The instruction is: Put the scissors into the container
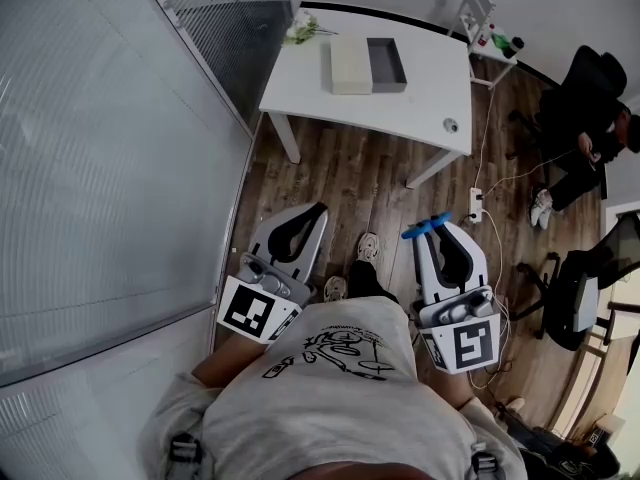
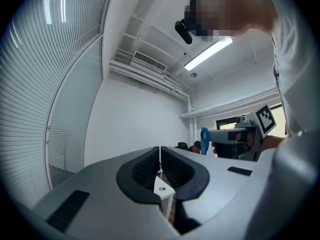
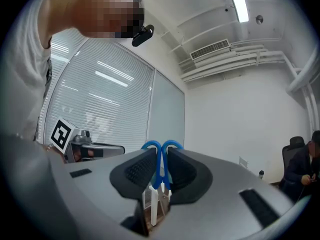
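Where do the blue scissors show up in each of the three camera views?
Head view: the scissors are right of centre, at the tip of the right gripper.
Left gripper view: right of centre, at the front end of that gripper.
Right gripper view: in the centre, clamped between the jaws, handle loops up.
Shared landmark: the right gripper holding them.

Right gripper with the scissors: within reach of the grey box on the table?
Probably not from here. The right gripper, shut on the scissors, hangs over the floor, well short of the table where the open grey box sits. Nothing blocks the path; the person would likely need to step forward.
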{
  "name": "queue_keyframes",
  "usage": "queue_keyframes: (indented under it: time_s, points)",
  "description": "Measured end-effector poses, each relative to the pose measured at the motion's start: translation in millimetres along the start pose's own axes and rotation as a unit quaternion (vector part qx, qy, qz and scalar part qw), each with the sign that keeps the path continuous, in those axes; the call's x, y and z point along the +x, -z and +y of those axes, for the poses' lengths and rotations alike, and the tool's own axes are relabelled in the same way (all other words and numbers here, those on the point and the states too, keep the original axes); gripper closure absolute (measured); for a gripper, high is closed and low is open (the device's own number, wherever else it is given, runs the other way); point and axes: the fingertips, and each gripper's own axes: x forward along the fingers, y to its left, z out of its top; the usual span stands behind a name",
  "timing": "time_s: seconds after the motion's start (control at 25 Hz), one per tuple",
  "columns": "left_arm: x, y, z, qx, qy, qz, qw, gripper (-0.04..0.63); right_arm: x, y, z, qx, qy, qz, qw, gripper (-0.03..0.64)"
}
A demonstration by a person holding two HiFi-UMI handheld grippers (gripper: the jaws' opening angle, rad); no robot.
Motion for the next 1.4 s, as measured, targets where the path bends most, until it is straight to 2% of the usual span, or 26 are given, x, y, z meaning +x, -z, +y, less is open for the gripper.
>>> queue_keyframes:
  time_s: [0.4, 1.4]
  points:
    - [44.5, 1.6, 13.1, -0.001, 0.001, -0.001, 1.0, 0.571, 24.3, 2.1, -35.5, -0.001, 0.001, -0.002, 1.0, 0.538]
    - [202.5, -1.9, 51.2, 0.002, -0.016, -0.007, 0.9999, 0.571, 113.0, 11.4, -176.2, 0.01, -0.014, -0.008, 1.0, 0.538]
